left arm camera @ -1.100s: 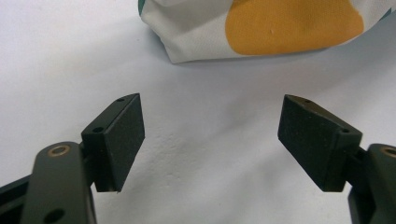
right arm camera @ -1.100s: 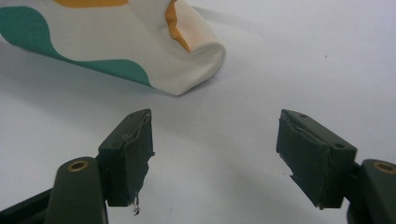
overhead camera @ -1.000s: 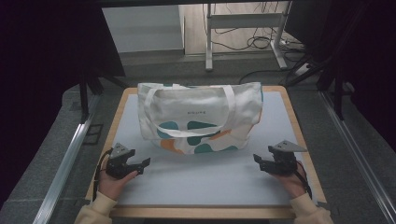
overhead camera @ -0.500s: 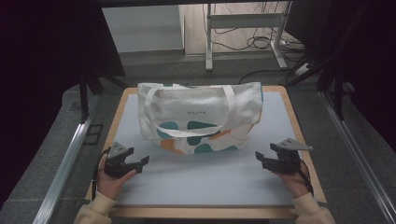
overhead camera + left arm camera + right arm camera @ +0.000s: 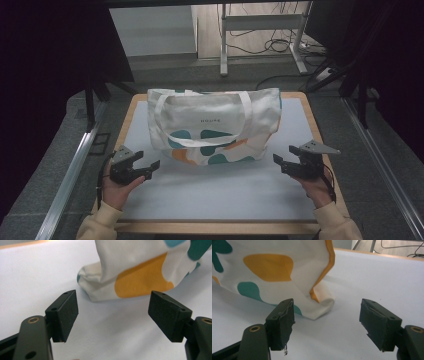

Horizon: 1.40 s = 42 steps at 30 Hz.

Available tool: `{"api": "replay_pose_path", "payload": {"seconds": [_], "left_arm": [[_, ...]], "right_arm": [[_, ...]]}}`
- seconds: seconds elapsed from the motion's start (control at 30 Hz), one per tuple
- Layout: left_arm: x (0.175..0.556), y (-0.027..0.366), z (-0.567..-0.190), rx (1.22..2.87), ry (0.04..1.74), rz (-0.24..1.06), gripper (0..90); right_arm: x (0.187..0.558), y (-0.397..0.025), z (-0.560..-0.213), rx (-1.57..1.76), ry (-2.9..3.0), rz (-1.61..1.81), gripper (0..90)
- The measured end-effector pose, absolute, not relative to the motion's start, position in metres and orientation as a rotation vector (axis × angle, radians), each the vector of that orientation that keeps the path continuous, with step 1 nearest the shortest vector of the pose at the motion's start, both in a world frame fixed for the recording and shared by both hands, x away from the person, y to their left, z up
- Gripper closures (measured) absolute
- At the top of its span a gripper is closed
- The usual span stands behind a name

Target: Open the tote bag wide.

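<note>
White-topped desk [image 5: 215, 195] with a wood rim. A cream canvas tote bag with teal and orange blob print [image 5: 212, 125] lies flat across the far half of it, top and both cream strap handles [image 5: 160, 111] toward the far edge, bottom edge toward me, roughly centred between the left and right edges.

My left tongs [image 5: 150, 167] sit near the left edge, a bit in front of the bag's near-left corner, jaws pointing in toward the middle of the desk. They're spread wide and hold nothing. Left gripper view: left tongs [image 5: 112, 312] with both black pads apart, bare desk between them, and the bag's bottom corner with the orange patch just beyond the tips, not touching.

My right tongs [image 5: 281, 161] sit near the right edge, just beside the bag's near-right corner, jaws pointing in toward the bag. Also wide open, empty. Right gripper view: right tongs [image 5: 327, 317] framing the bag's folded corner with its orange-trimmed seam, close ahead of the jaws and nearer my left-hand pad; there's still a gap. The pad facing on that jaw looks frayed at the edge.

Both hands rest low over the near half of the desk, cream sleeves at the near edge.
</note>
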<state>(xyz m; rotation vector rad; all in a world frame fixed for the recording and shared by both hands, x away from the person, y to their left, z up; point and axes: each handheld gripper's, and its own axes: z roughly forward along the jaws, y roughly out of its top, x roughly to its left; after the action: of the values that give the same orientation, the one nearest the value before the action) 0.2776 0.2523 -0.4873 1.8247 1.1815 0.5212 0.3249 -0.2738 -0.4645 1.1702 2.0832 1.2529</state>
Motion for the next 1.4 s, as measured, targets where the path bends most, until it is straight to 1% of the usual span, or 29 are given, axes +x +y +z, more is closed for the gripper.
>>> {"api": "replay_pose_path", "payload": {"seconds": [0.23, 0.37, 0.6, 1.17, 1.23, 1.4], "left_arm": [[0.282, 0.255, -0.478, 1.805, 1.181, 0.536, 24.2], [0.286, 0.256, -0.473, 1.786, 1.207, 0.575, 23.9], [0.294, 0.26, -0.458, 1.755, 1.193, 0.51, 26.0], [0.312, 0.257, -0.435, 1.747, 1.152, 0.52, 26.4], [0.316, 0.258, -0.432, 1.74, 1.16, 0.518, 28.4], [0.325, 0.26, -0.427, 1.736, 1.163, 0.523, 29.9]], "right_arm": [[0.328, -0.27, -0.453, 1.146, 2.07, 1.267, 28.8], [0.33, -0.269, -0.447, 1.136, 2.069, 1.267, 28.9], [0.337, -0.263, -0.435, 1.096, 2.067, 1.257, 29.0], [0.354, -0.259, -0.411, 1.079, 2.05, 1.301, 30.1], [0.357, -0.259, -0.407, 1.08, 2.044, 1.301, 31.2], [0.363, -0.256, -0.4, 1.071, 2.041, 1.31, 33.0]]}}
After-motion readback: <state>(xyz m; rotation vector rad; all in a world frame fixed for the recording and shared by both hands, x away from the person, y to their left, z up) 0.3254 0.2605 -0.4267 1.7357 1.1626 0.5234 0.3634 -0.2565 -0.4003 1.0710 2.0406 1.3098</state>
